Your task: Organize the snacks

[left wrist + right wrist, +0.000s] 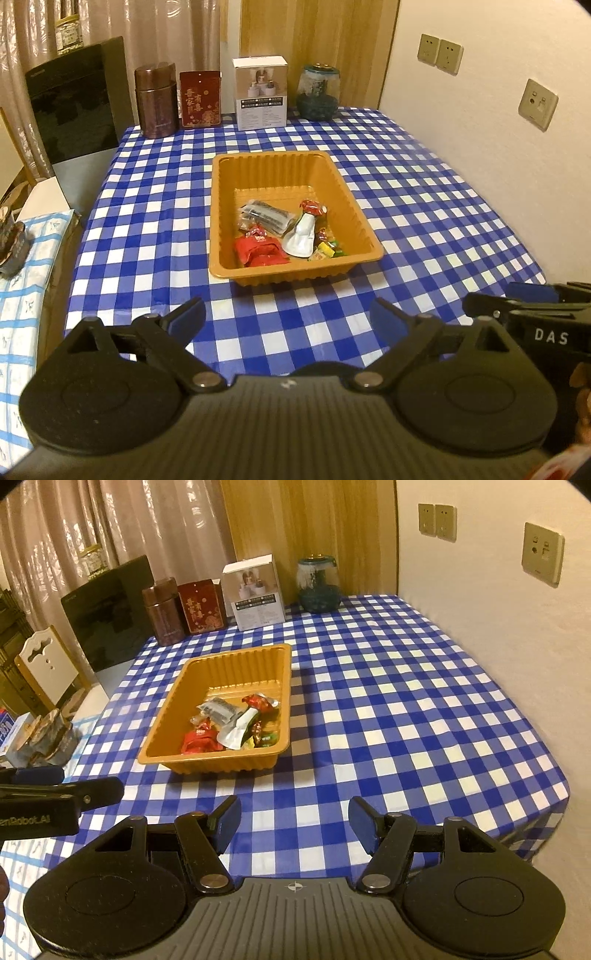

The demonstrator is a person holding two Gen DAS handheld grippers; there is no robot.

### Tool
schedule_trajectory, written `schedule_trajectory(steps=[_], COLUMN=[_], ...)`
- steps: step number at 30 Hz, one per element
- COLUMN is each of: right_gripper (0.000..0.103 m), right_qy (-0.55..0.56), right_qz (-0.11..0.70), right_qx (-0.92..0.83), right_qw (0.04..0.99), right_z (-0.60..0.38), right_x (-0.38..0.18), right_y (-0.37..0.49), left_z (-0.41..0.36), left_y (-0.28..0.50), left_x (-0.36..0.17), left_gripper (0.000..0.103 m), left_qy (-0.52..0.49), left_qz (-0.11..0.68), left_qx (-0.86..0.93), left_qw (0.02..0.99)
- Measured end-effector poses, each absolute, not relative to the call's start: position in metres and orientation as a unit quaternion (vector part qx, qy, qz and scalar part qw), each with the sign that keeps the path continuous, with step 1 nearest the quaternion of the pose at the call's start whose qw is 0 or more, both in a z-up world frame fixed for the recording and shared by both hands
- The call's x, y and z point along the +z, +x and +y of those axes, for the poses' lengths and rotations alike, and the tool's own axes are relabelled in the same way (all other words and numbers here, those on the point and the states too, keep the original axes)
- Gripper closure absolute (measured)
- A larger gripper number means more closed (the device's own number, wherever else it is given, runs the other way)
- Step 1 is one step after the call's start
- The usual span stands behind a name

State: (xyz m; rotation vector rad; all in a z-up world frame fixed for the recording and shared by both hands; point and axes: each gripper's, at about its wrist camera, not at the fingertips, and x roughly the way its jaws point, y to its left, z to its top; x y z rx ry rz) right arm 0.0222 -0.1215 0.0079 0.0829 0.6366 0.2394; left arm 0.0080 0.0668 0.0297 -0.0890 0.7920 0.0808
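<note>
An orange plastic tray point(225, 206) point(162, 716) sits mid-table on the blue checked cloth. Inside lie several snacks: a red packet point(260, 251) point(197, 740), a white pouch point(301, 236) point(236, 729), a grey packet point(264, 214) point(218, 709) and small candies point(327, 251) point(266, 738). My left gripper point(288, 317) is open and empty, above the table's near edge, short of the tray. My right gripper point(293, 819) is open and empty, near the front edge, right of the tray. Each gripper shows at the side of the other's view.
Along the table's back edge stand a brown canister point(155, 99), a red tin point(199, 98), a white box point(260, 92) and a glass jar point(317, 92). A black appliance point(77, 103) stands at back left. A wall point(498, 147) borders the right side.
</note>
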Motion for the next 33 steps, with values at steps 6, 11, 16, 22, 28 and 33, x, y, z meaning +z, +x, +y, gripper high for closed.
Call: schedule_trajectory(steps=[6, 11, 16, 22, 28, 33], right_gripper=[0.039, 0.039, 0.039, 0.039, 0.039, 0.039], right_qy=[0.037, 0.040, 0.039, 0.037, 0.040, 0.041], right_qz=[0.308, 0.311, 0.312, 0.313, 0.312, 0.311], right_qx=[0.110, 0.112, 0.115, 0.117, 0.115, 0.115], right_qw=[0.944, 0.943, 0.942, 0.942, 0.942, 0.943], right_z=[-0.1241, -0.1240, -0.1226, -0.1216, -0.1224, -0.1226], right_x=[0.0099, 0.0090, 0.0081, 0.0065, 0.0060, 0.0067], right_y=[0.0127, 0.0123, 0.0130, 0.0134, 0.0136, 0.0135], left_z=[0.0647, 0.0659, 0.0661, 0.0655, 0.0649, 0.0648], left_y=[0.0038, 0.0023, 0.0021, 0.0020, 0.0024, 0.0034], left_x=[0.0286, 0.0292, 0.0300, 0.0302, 0.0299, 0.0286], left_gripper=[0.007, 0.007, 0.007, 0.007, 0.007, 0.007], left_qy=[-0.042, -0.047, -0.046, -0.045, -0.042, -0.038], left_qz=[0.387, 0.386, 0.385, 0.384, 0.386, 0.387], left_qx=[0.045, 0.045, 0.045, 0.045, 0.043, 0.043], left_qw=[0.920, 0.920, 0.921, 0.921, 0.921, 0.920])
